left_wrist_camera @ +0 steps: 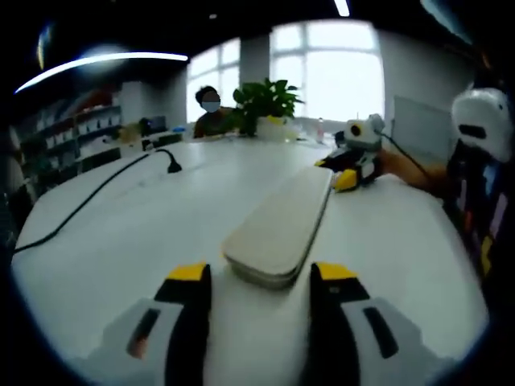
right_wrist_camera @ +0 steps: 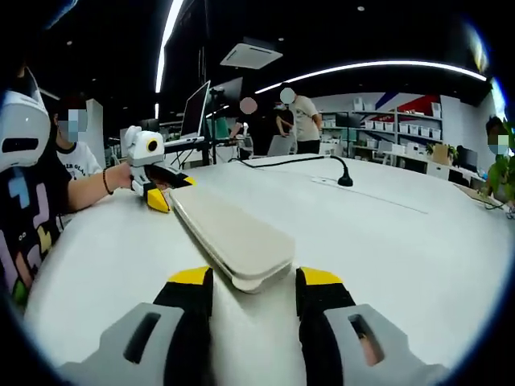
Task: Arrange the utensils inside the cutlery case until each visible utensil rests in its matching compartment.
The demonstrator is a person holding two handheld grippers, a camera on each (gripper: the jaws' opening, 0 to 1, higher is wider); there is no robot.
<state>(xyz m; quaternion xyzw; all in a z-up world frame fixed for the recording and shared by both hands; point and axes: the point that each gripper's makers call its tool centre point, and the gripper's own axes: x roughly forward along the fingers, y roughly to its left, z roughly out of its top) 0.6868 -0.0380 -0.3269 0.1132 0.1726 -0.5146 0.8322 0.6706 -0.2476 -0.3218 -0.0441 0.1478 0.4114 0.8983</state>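
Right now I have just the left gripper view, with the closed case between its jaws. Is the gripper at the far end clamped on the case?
Observer: The right gripper has its jaws apart, one on each side of the end of the cutlery case. I cannot tell whether they touch it.
Reviewer: Who holds the left gripper?
Observer: A hand with a dark wristband holds the left gripper at the opposite end of the case.
Reviewer: Anything behind it?
Observer: A raised screen stands behind it.
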